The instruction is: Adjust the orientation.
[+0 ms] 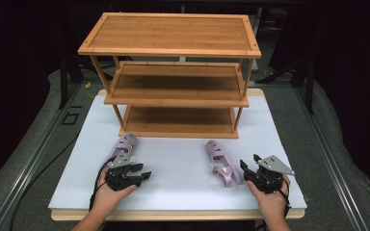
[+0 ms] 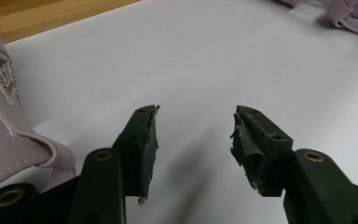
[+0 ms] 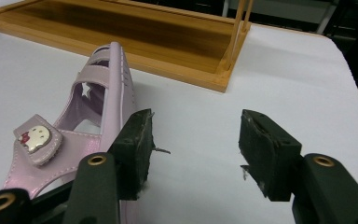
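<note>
The left tool (image 1: 136,174) rests low on the white worktop (image 1: 183,159) with its jaws spread and nothing between them; in the left gripper view only bare surface lies ahead of its pads (image 2: 148,140). The right tool (image 1: 251,168) is likewise spread and empty — its own view shows open white surface between the jaws.

Taking the wooden rack (image 1: 173,72) as landmark: the left sandal (image 1: 124,147) lies just in front of the rack's lower left corner, its heel end beside the left tool. The right sandal (image 1: 220,161) lies in front of the rack's lower right part, tipped on its side, just beside the right tool's near jaw (image 3: 98,121). Each tool probably sits by its own shoe so that each hand can take one without crossing.

The work in hand looks like lifting the sandals onto the rack, and no grip has begun. The bottom shelf (image 3: 135,37) stands open toward the person, with a low front lip to clear and thin corner posts at either end. The strip of worktop between sandals and rack is bare — room enough to swing in.
</note>
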{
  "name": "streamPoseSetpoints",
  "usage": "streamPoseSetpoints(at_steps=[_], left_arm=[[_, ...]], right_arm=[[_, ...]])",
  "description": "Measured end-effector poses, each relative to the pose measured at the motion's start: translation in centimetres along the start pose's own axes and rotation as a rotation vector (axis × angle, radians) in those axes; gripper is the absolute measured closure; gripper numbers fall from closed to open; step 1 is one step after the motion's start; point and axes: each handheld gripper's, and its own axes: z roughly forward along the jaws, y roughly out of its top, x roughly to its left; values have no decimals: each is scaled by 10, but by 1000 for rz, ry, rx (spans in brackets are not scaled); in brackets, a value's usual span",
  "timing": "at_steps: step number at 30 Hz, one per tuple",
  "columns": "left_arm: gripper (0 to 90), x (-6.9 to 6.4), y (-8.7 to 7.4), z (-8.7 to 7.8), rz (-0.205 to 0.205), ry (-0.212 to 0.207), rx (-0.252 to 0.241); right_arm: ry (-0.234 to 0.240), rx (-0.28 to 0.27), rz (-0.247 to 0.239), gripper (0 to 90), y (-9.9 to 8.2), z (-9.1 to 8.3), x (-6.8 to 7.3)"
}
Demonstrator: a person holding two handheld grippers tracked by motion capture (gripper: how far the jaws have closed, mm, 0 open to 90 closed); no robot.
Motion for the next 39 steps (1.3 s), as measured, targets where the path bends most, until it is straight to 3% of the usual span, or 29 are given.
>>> streamPoseSetpoints(at_steps=[10, 14, 18, 21, 27, 31, 32, 39], left_arm=[[491, -2, 1, -8, 11, 15, -13], [493, -4, 4, -15, 17, 32, -28], [493, -4, 9, -23, -5, 17, -42], [493, -4, 11, -28, 3, 28, -42], [506, 2, 17, -47, 28, 103, -49], [504, 13, 17, -62, -1, 147, -60], [503, 19, 16, -67, -25, 167, -66], [492, 31, 9, -75, -68, 227, -40]], right_arm=[[21, -11, 6, 432, 2, 0, 1], [24, -14, -25, 432, 4, -4, 5], [24, -14, -33, 432, 4, -4, 6], [21, -14, -31, 432, 4, -3, 6], [19, -21, -27, 425, 4, -3, 4], [16, -24, -27, 425, 4, -4, 5], [11, -35, -24, 425, 4, -4, 5], [0, -42, -6, 416, 5, -6, 4]])
